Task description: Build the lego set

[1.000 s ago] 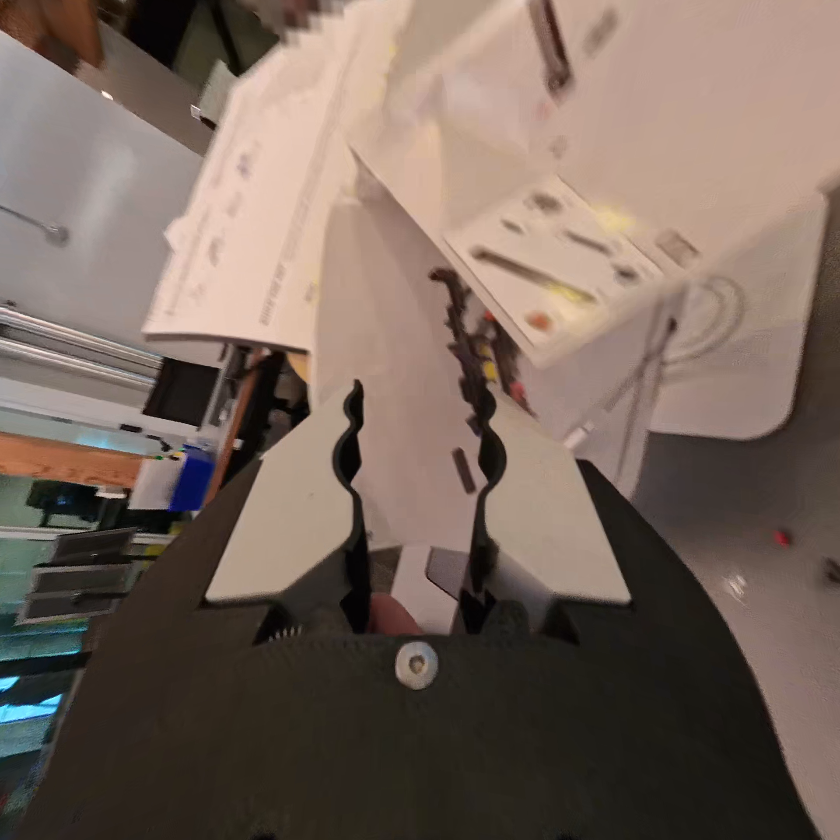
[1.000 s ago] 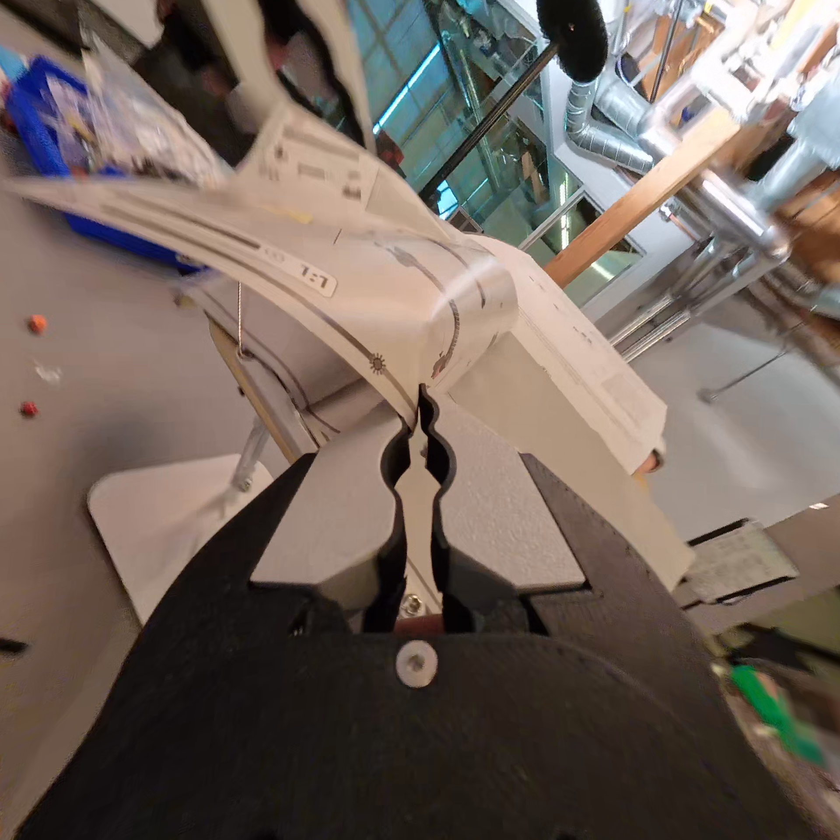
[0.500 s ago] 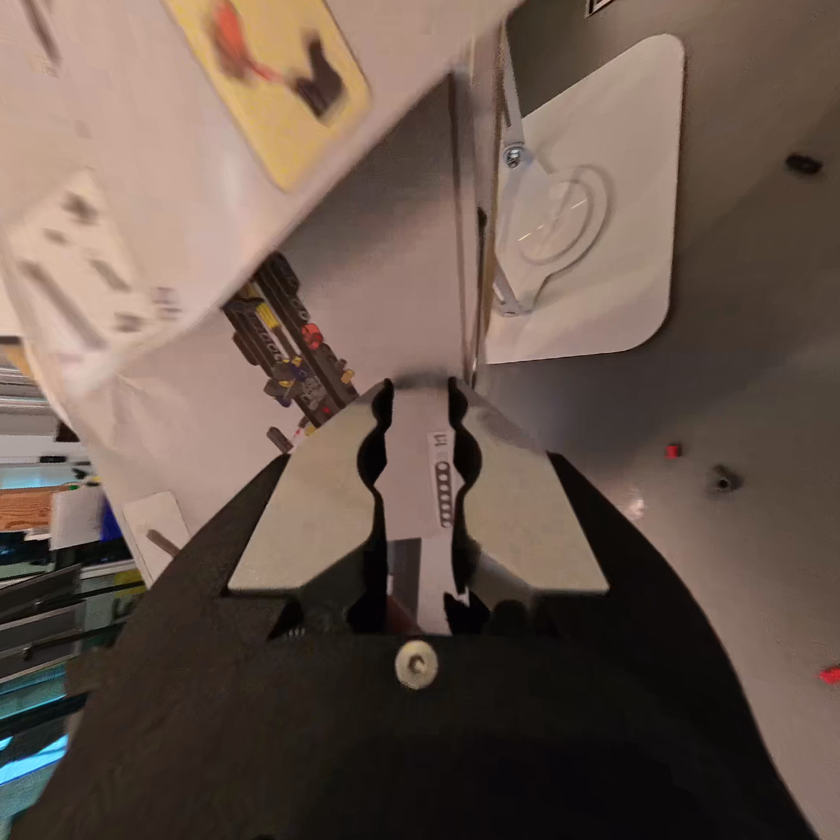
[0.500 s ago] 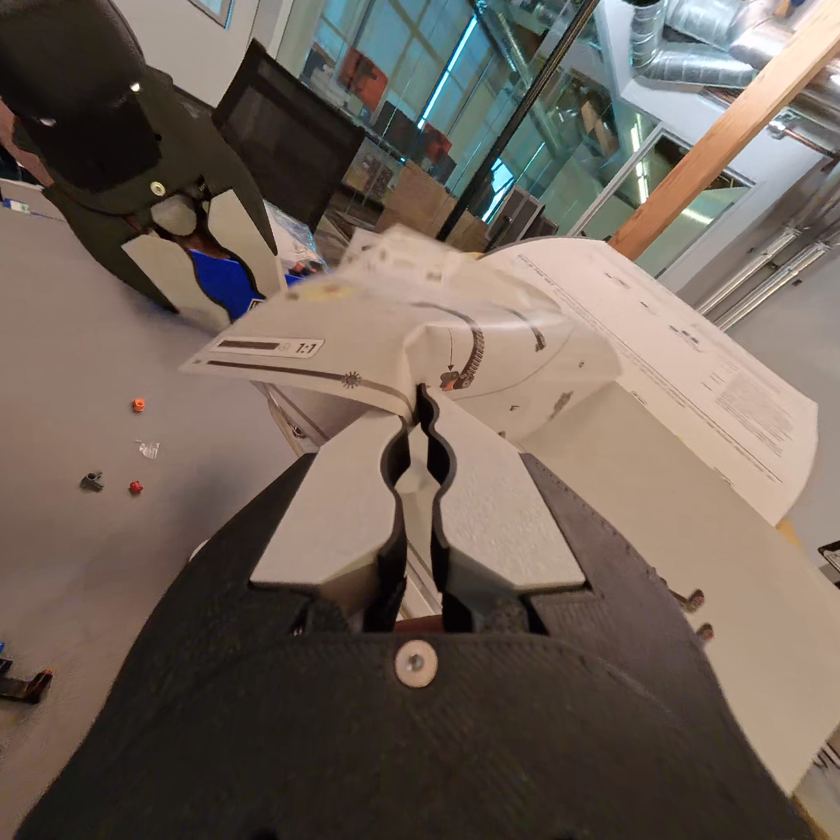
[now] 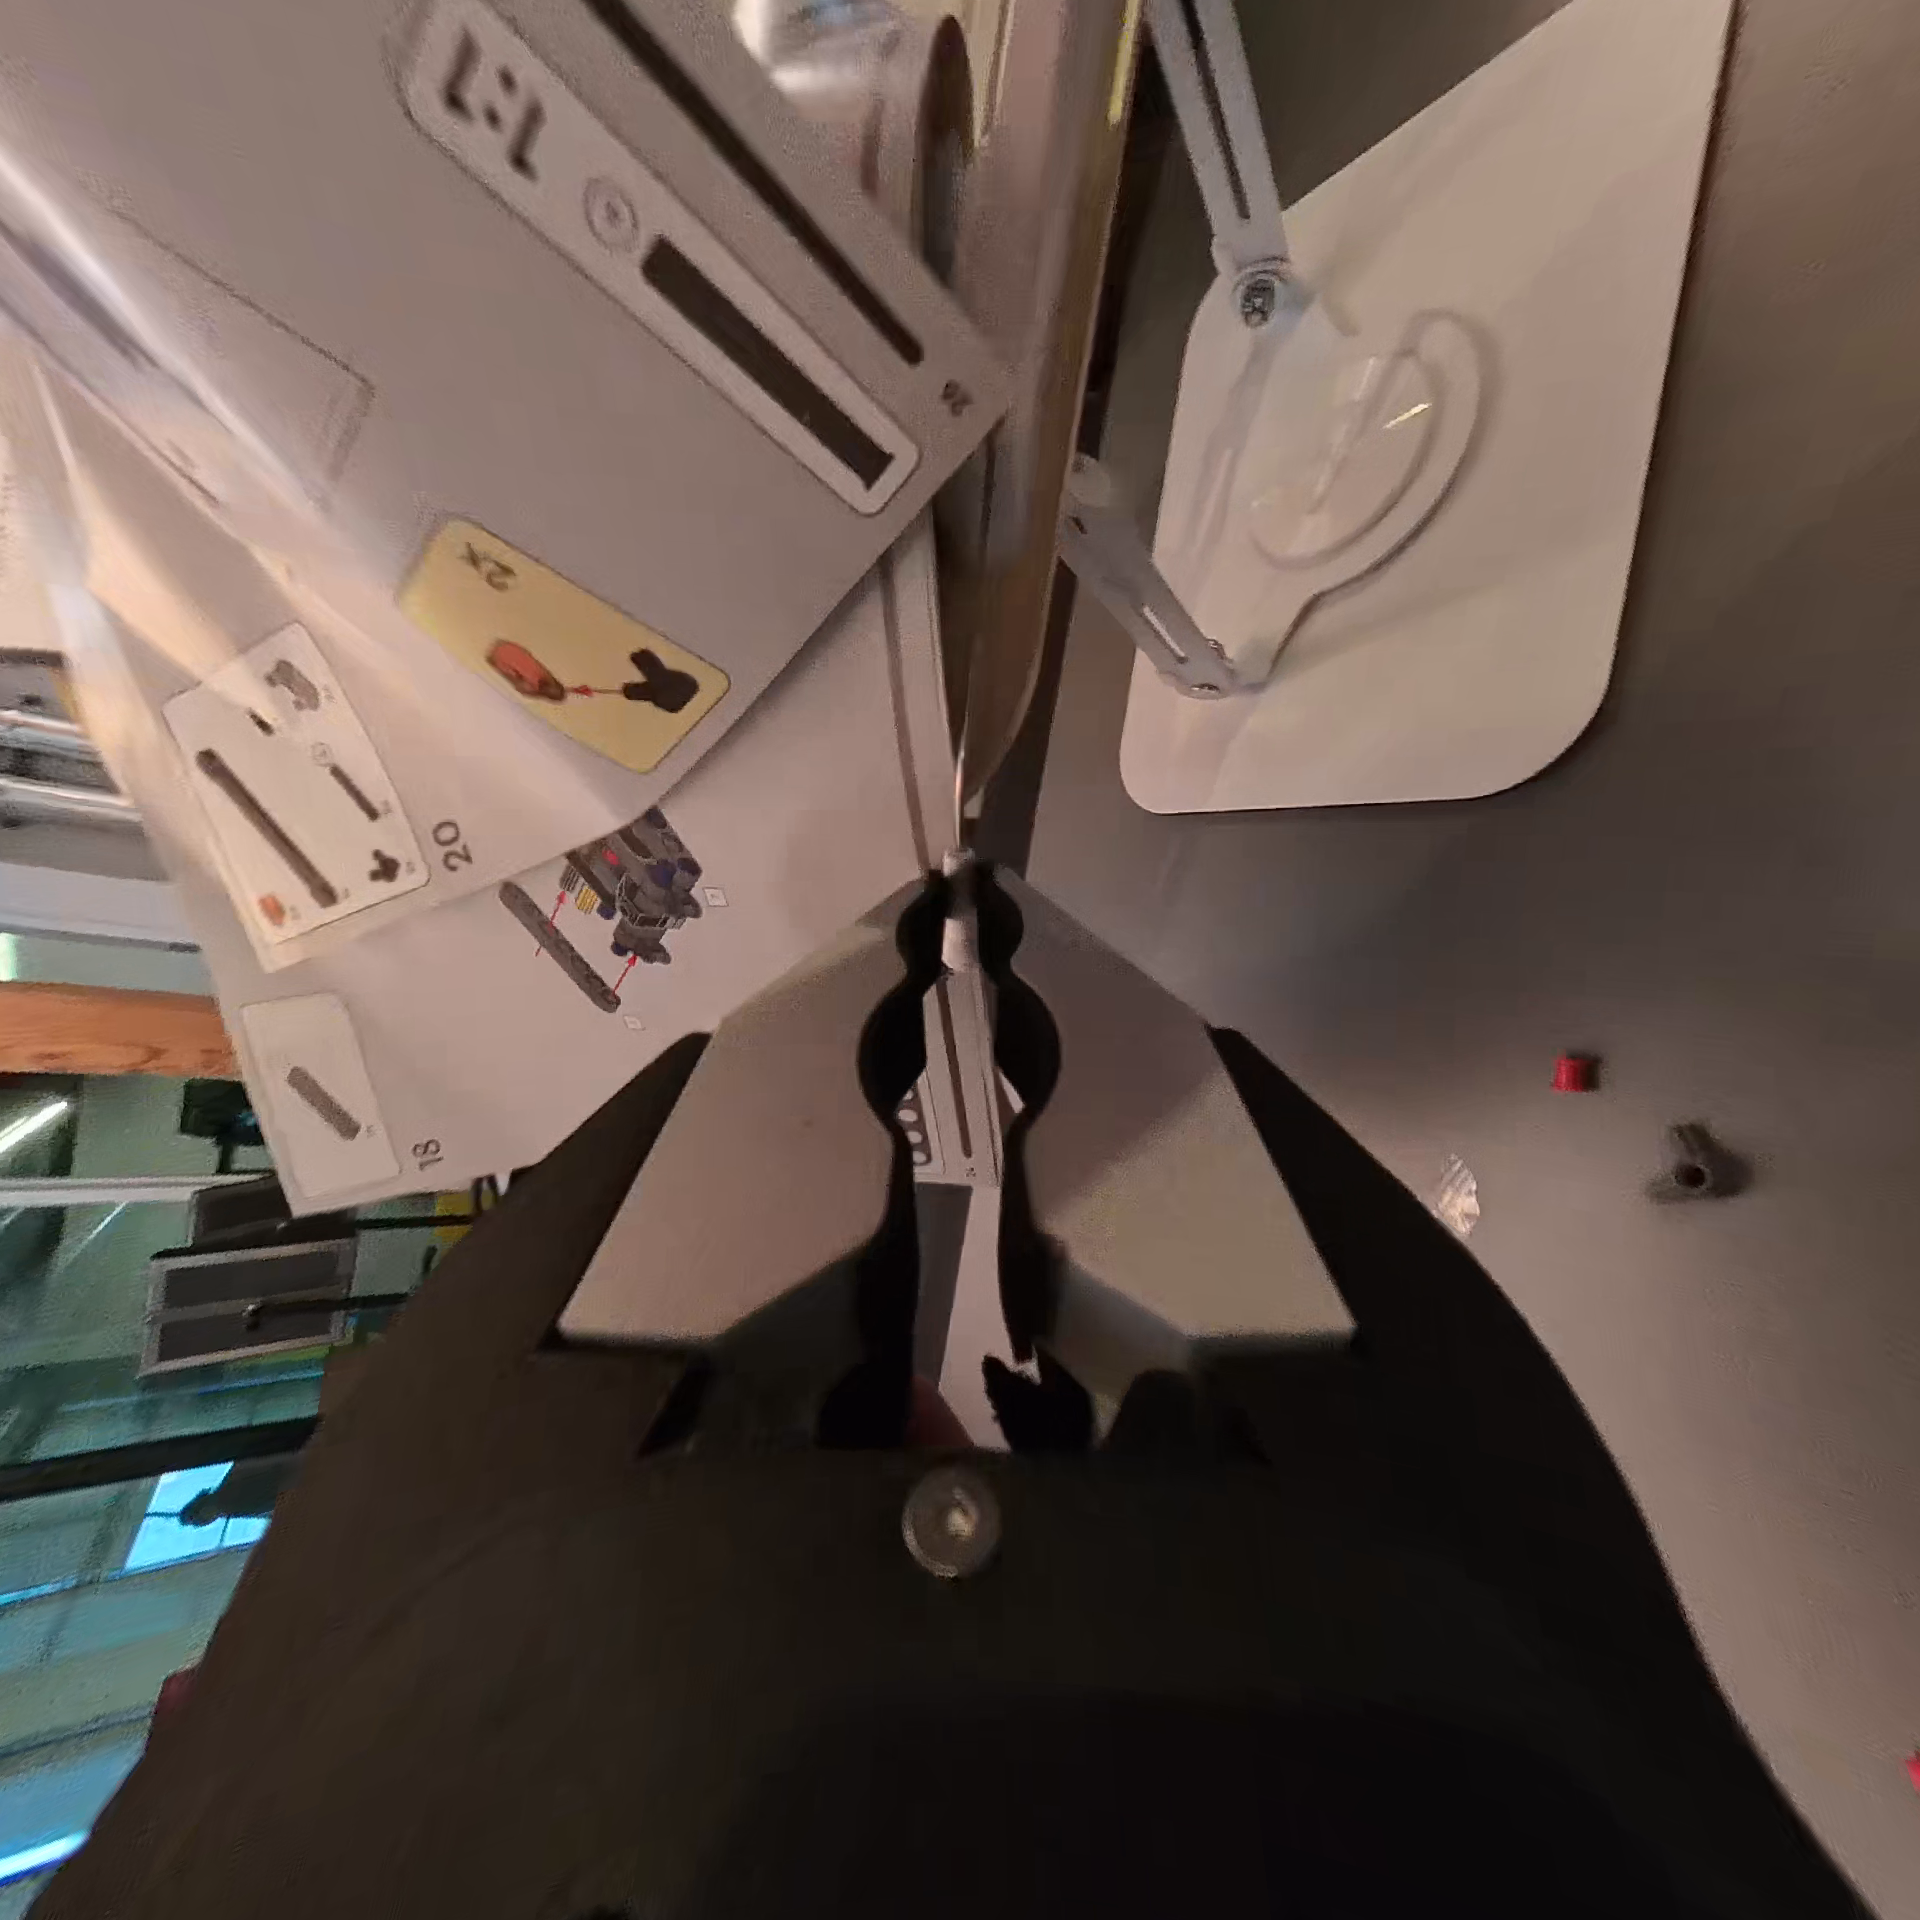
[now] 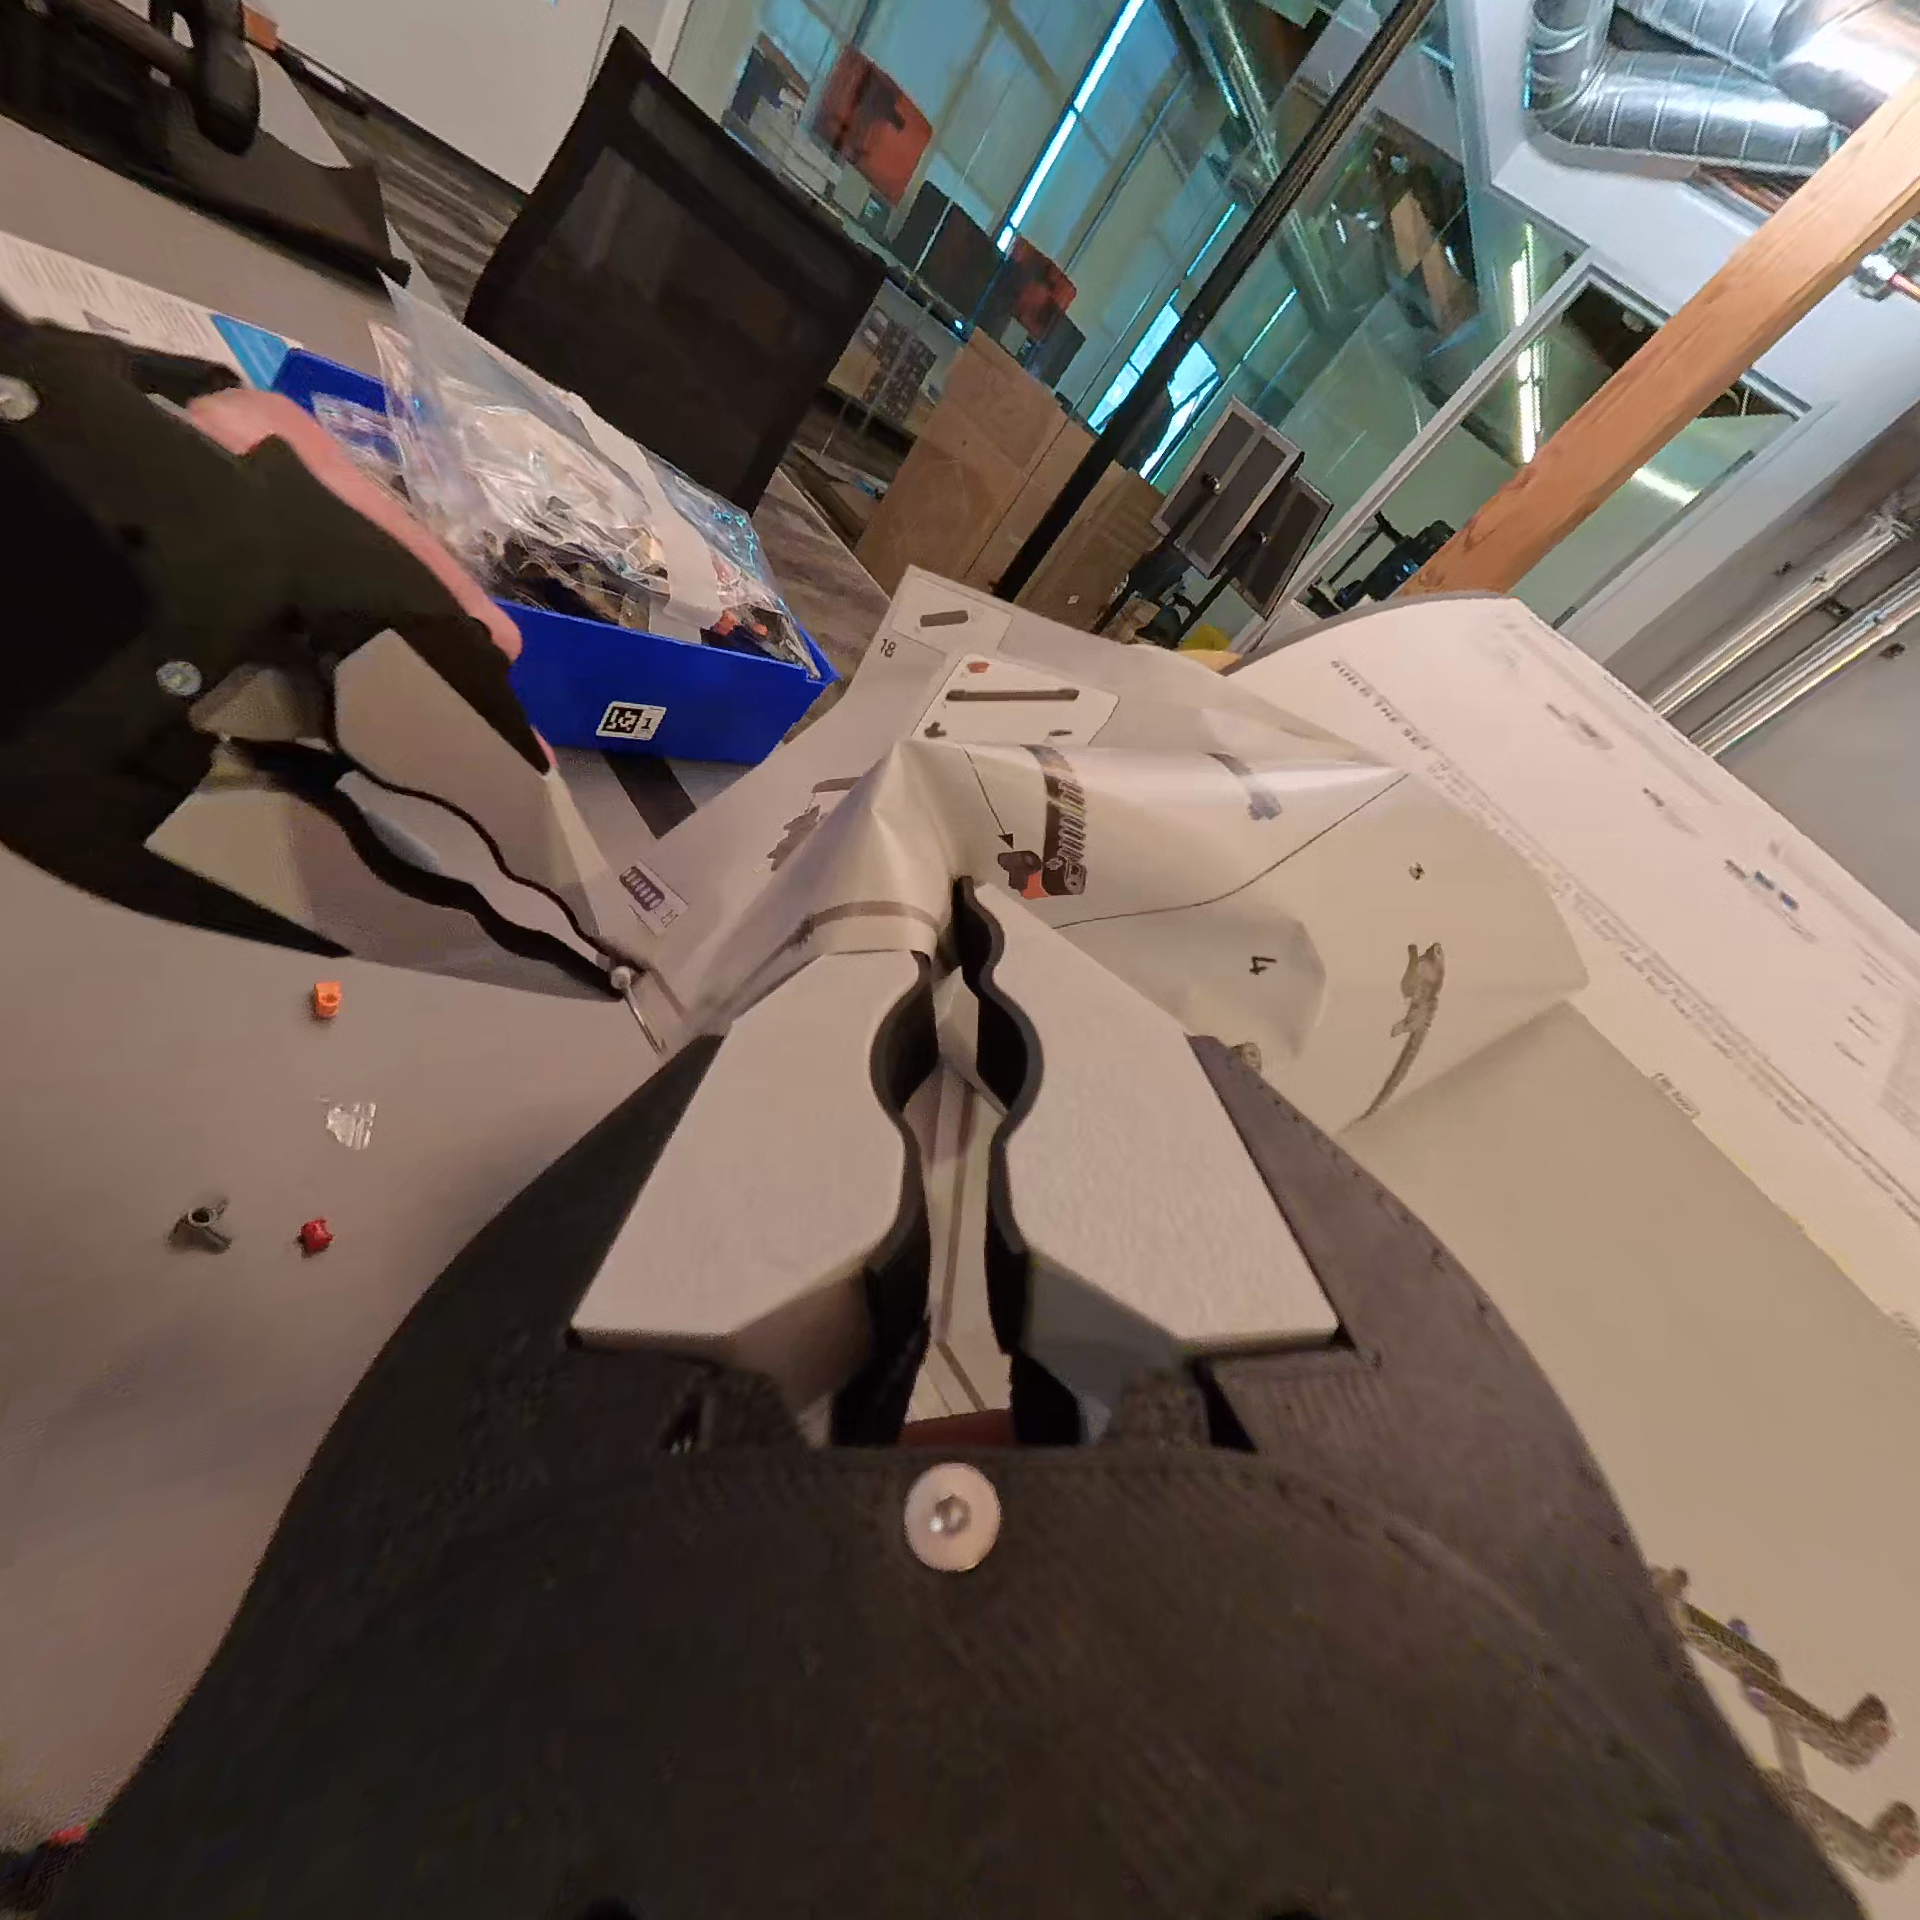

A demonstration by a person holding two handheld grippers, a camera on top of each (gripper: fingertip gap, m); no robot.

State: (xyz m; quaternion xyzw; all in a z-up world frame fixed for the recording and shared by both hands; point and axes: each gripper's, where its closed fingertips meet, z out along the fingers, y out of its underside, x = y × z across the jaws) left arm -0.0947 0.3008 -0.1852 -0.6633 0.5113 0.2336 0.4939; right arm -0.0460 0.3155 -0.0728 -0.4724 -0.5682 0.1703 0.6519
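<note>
My right claw (image 6: 951, 914) is closed narrow on a crumpled page of the instruction booklet (image 6: 1174, 831), which lies open on the grey table (image 6: 156, 1351). My left claw (image 5: 961, 883) pinches the edge of another page of it. Left of the booklet, small loose lego pieces (image 6: 312, 1234) are scattered on the table. Farther, a blue bin (image 6: 665, 686) holds clear bags of parts (image 6: 540, 499). The white stand base (image 5: 1455, 520) sits behind the booklet.

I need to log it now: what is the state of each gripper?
Left gripper: shut on the instruction booklet.
Right gripper: shut on the booklet's page.
</note>
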